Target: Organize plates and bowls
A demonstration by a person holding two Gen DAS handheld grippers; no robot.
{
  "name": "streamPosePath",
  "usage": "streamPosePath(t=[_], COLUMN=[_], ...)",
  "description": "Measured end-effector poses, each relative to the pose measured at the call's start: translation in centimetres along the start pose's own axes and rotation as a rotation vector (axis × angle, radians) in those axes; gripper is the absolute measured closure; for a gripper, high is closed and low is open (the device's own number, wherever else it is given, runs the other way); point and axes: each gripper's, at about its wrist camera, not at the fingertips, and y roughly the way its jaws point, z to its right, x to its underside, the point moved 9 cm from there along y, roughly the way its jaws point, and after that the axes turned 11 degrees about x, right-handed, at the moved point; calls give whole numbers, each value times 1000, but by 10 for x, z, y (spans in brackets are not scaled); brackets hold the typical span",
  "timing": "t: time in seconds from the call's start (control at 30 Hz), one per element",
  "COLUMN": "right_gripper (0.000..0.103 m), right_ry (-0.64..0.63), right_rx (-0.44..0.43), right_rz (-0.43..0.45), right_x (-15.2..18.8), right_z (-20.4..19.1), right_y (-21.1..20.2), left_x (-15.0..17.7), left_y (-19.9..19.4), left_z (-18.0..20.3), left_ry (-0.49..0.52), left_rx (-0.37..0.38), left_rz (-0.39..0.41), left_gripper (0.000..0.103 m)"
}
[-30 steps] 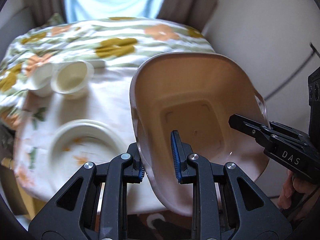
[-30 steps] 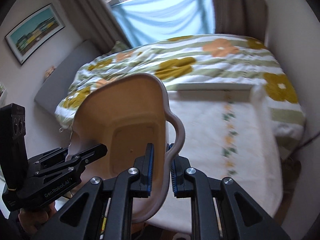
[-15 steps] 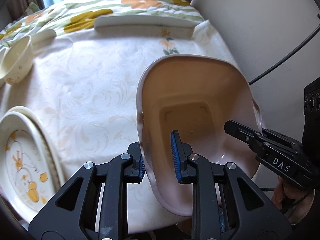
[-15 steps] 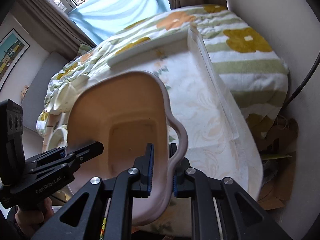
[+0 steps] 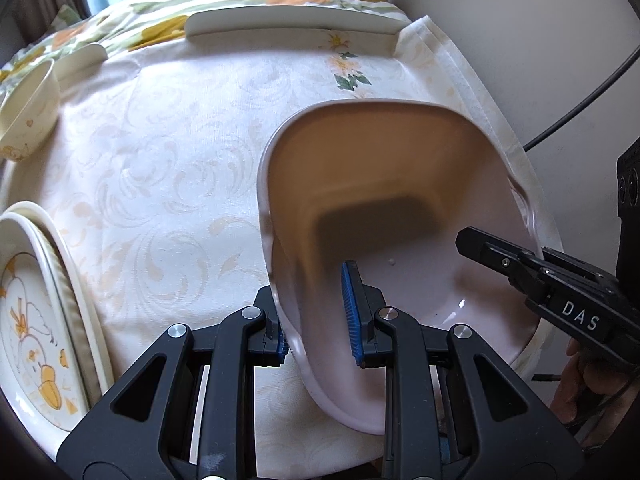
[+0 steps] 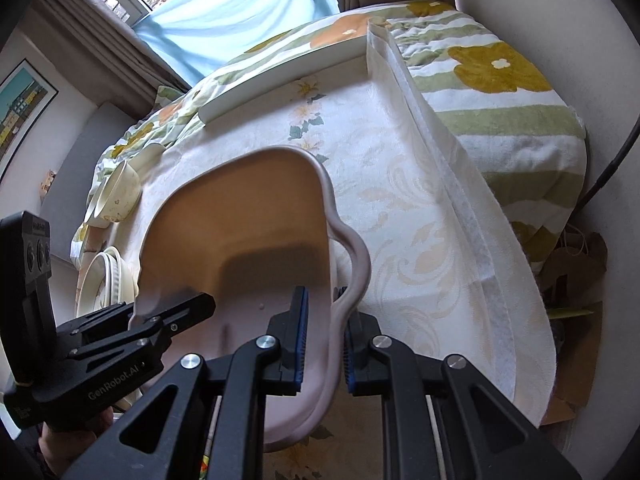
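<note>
A pale pink plastic basin [image 5: 400, 184] with looped handles sits low over the tablecloth at the table's right side. My left gripper [image 5: 318, 316] is shut on its left rim. My right gripper [image 6: 322, 336] is shut on its right rim beside a handle; the basin [image 6: 240, 216] is empty. A stack of cream plates with an orange pattern [image 5: 36, 312] lies at the left, also in the right wrist view [image 6: 104, 280]. A cream bowl [image 5: 28, 112] stands at the far left, also seen from the right wrist [image 6: 120, 196].
A white floral tablecloth [image 5: 168, 160] covers the table, its right edge hanging close to a white wall. A long white tray [image 5: 292, 20] lies along the far edge. A flowered blanket [image 6: 500, 64] lies behind. A black cable [image 5: 580, 104] runs down the wall.
Both grippers have carried the basin forward and down toward the tablecloth. The plates and bowl have slid to the left edge of the left wrist view.
</note>
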Motion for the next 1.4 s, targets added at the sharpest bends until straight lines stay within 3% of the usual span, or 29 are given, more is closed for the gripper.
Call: streamPosePath(t=[0.13,0.17,0.2,0.23,0.27,0.3,0.53,0.8,0.83,0.87,0.9,0.93,1.13,1.4], right_gripper=[89,83,76,55,41,40,40,40,34,16,8,1,1,0], right_ry=[56,79,95,114,130,145,165,74,58,37,17,-13,-233,-386], right_rx=[-31,-44,-53,-58,-60,-64,-56,-61,-74,-89,-98,-109,-147,-156], right_rz=[-3,7,12,14,14,17,33,95,105,123,145,173,277,243], right_x=[0,-1,-2,-2,-2,-2,-1,-6,-7,-10,-13,-17,-41,-77], right_z=[2,3,5,6,7,8,11,-26,-35,-46,-55,-66,-144,-238], right_y=[-1,-2,-3,-4,-4,-5,-22,-97,-107,-118,-126,-135,-156,-121], left_x=[0,1,1,1,1,1,6,10,11,10,9,6,-7,-35], left_y=[5,6,5,5,1,-3,-17,-122,-141,-161,-178,-198,-249,-287], left_z=[0,0,0,0,1,1,2,8,7,4,-2,-11,-66,-177], left_ry=[12,12,12,14,16,17,0,4,4,3,1,-5,-91,-237], left_rx=[-21,-30,-34,-35,-36,-31,-14,-28,-37,-59,-89,-136,-187,-201], left_rz=[-15,-19,-19,-12,5,22,20,148,180,218,249,294,374,416], left_gripper=[79,74,55,28,22,20,20,20,18,15,1,0,0,0])
